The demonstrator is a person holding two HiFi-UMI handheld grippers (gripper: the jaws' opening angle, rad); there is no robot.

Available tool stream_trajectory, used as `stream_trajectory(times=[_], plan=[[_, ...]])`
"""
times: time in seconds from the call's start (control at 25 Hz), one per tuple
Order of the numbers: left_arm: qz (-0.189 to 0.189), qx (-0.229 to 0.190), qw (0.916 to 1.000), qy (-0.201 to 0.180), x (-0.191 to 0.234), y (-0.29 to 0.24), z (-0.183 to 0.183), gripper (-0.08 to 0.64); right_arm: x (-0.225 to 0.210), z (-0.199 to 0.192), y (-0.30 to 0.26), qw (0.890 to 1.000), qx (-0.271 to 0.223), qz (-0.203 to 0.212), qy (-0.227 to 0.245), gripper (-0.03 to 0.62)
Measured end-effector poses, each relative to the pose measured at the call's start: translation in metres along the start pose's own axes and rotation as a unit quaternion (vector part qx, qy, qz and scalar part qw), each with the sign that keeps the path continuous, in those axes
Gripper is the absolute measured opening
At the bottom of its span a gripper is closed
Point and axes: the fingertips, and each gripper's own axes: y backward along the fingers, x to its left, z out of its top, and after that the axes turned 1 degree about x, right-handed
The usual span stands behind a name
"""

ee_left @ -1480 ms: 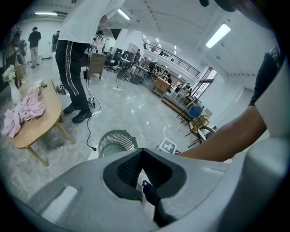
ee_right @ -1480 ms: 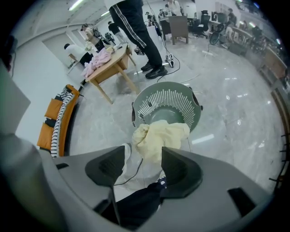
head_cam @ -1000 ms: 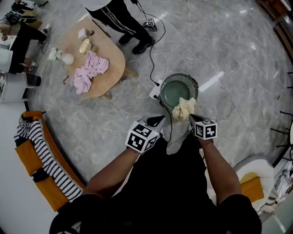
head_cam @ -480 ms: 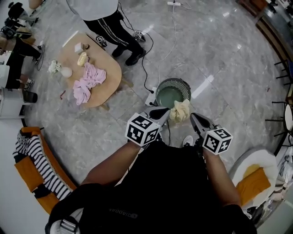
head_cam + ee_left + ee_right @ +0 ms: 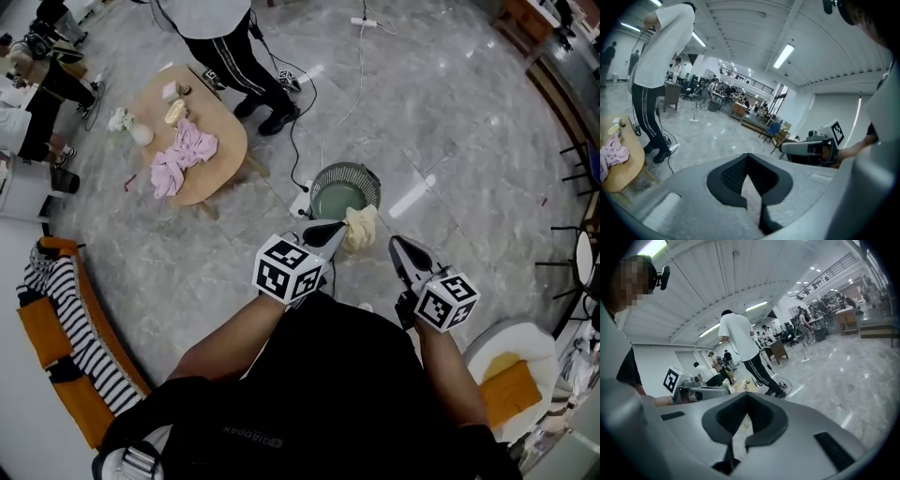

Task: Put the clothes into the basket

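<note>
The grey marble floor (image 5: 450, 141) fills most of what you look down on. At the left edge stands an orange couch (image 5: 42, 342) with a black-and-white striped garment (image 5: 75, 323) draped along it. Far left is a rounded wooden surface (image 5: 220, 159) carrying a crumpled pink garment (image 5: 183, 155) and a few small items, with a person in black trousers (image 5: 239, 56) standing just beyond it. The round basket (image 5: 319, 178) sits on the floor in the middle, ahead of you, with a white power strip (image 5: 302, 197) just beside its left side.

Your left tool (image 5: 339, 228) points toward the basket with its jaws closed on the cream cloth (image 5: 361, 228). The cloth hangs bunched from the tip, off the floor, at the basket's near rim and not yet inside it. Your right tool (image 5: 396, 244) is held to the right of the cloth, apart from it, with its jaws pressed together and nothing between them. From its own view, the pads meet at the tip.
</note>
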Motion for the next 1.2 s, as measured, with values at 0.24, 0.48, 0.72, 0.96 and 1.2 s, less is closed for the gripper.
stream_trajectory(times=[0.24,0.48,0.72,0.96,1.2], plan=[[0.016,-0.008,0.9997,-0.015,-0.066,0.002,-0.018,0.0,0.003,-0.023,0.062,0.999,0.007,0.015,0.027,0.015],[0.032,-0.013,0.9992,-0.02,-0.124,0.007,-0.048,0.0,-0.002,-0.054,0.109,0.999,0.008,0.024,0.026,0.015],[0.057,-0.017,0.9978,-0.031,-0.162,0.022,-0.073,0.0,-0.001,-0.079,0.135,0.999,0.011,0.051,0.007,0.015],[0.08,-0.018,0.9962,-0.027,-0.163,0.042,-0.082,0.0,0.016,-0.092,0.145,0.997,0.013,0.067,0.021,0.014],[0.057,-0.019,0.9971,-0.046,-0.151,0.049,-0.066,0.0,0.027,-0.094,0.133,0.999,0.008,0.044,0.028,0.014]])
